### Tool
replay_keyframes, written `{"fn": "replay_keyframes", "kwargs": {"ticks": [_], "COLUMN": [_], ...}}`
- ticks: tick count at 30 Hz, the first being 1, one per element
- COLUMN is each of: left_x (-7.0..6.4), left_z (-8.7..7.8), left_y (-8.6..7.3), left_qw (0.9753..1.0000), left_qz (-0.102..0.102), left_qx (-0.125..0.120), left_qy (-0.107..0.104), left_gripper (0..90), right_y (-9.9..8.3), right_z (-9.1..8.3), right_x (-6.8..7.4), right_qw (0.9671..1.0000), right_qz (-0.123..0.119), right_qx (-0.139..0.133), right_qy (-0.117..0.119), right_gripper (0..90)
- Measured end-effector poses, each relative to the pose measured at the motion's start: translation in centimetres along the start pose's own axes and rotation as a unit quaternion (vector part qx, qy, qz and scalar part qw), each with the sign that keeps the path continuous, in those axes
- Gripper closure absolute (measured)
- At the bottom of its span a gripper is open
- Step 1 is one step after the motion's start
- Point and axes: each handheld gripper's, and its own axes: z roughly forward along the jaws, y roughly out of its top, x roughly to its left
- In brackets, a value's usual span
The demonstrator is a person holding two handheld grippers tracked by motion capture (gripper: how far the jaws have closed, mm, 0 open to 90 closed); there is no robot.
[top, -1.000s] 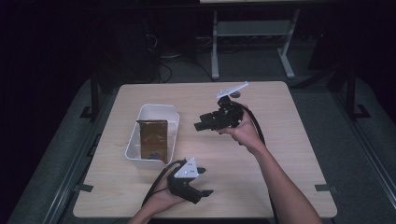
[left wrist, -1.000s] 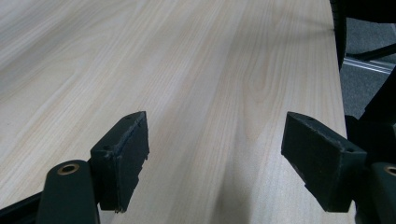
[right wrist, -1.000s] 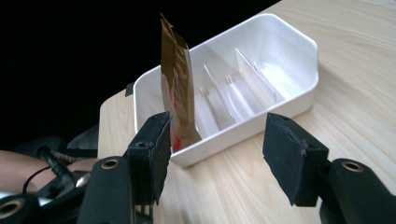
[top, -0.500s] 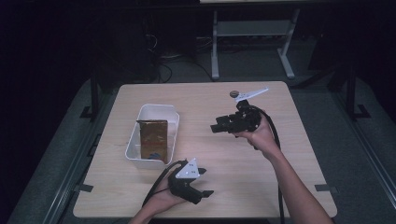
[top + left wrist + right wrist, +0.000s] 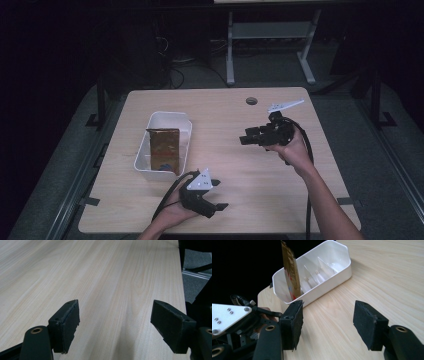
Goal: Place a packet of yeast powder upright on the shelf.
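I see my left gripper (image 5: 218, 206) low near the table's (image 5: 230, 125) front edge, jaws spread wide with nothing between them. My right gripper (image 5: 243, 140) hovers mid-table, also wide apart and empty, facing the white bin (image 5: 185, 122), where a brown packet (image 5: 163, 149) stands upright

The room is dim, and light falls from above mostly on the wooden table (image 5: 220, 115), while the floor and the background stay almost black. The high view is soft and a little grainy. In the gripper views the wood grain is sharp. The white bin (image 5: 317, 272) shows mild glare on its walls. Soft shadows lie on the wood under the black jaws.
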Motion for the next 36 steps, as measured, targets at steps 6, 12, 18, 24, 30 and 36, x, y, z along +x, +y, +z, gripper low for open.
{"fn": "replay_keyframes", "kwargs": {"ticks": [6,12,18,24,30,36], "left_x": [0.0,0.1,0.2,0.2,0.3,0.3], "left_z": [0.1,0.0,-0.1,-0.1,-0.2,-0.2], "left_y": [0.0,0.0,0.0,0.0,-0.1,-0.1], "left_qw": [1.0,1.0,1.0,1.0,1.0,1.0], "left_qz": [-0.003,-0.003,-0.005,-0.006,-0.008,-0.009], "left_qx": [0.004,0.004,0.003,0.001,0.001,-0.001], "left_qy": [-0.002,0.0,0.001,0.001,0.002,0.002], "left_gripper": [22.8,22.8,22.8,22.7,22.6,22.6], "right_y": [-1.0,-2.2,-3.4,-4.2,-5.0,-6.1], "right_z": [-1.2,-2.5,-3.6,-4.5,-5.1,-5.7], "right_x": [-0.3,-0.5,-0.9,-1.0,-1.0,-1.3], "right_qw": [1.0,0.9999,0.9996,0.9994,0.9992,0.9988], "right_qz": [0.006,0.008,0.017,0.021,0.023,0.032], "right_qx": [0.0,-0.002,-0.005,-0.007,-0.006,-0.01], "right_qy": [-0.007,-0.014,-0.021,-0.026,-0.032,-0.035], "right_gripper": [40.1,39.8,39.7,39.7,39.5,39.4]}}
